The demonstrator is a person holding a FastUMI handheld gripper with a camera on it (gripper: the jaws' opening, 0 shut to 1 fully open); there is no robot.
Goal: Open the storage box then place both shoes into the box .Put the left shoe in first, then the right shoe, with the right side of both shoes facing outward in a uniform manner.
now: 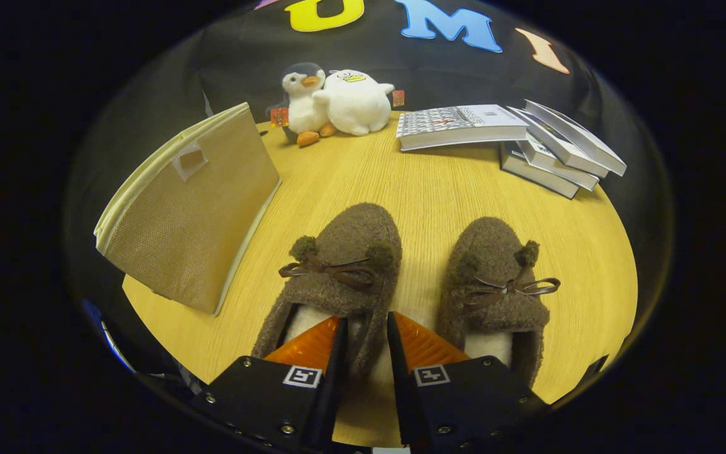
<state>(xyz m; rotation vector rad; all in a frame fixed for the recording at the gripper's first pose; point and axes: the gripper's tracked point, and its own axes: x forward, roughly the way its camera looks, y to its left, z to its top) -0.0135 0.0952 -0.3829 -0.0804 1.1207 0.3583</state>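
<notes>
- Two brown fuzzy slippers sit side by side on a round wooden desk [413, 189], toes pointing away from the fingers; each has a dark ribbon bow, small pompoms and a pale lining.
- The left slipper [338, 265] lies just ahead of the fingers; the right slipper [495, 277] is beside it, to the right.
- The gripper [366, 334] is narrowly open. The right-hand wall of the left slipper's heel opening sits in the gap between the fingers [312, 343]; whether both press on it I cannot tell.
- The gripper points forward and down at the heels.
- A beige fabric storage box [193, 208], folded flat, lies left of and beyond the fingers.
- Far beyond: two plush toys [331, 104] and stacked books [508, 139].
</notes>
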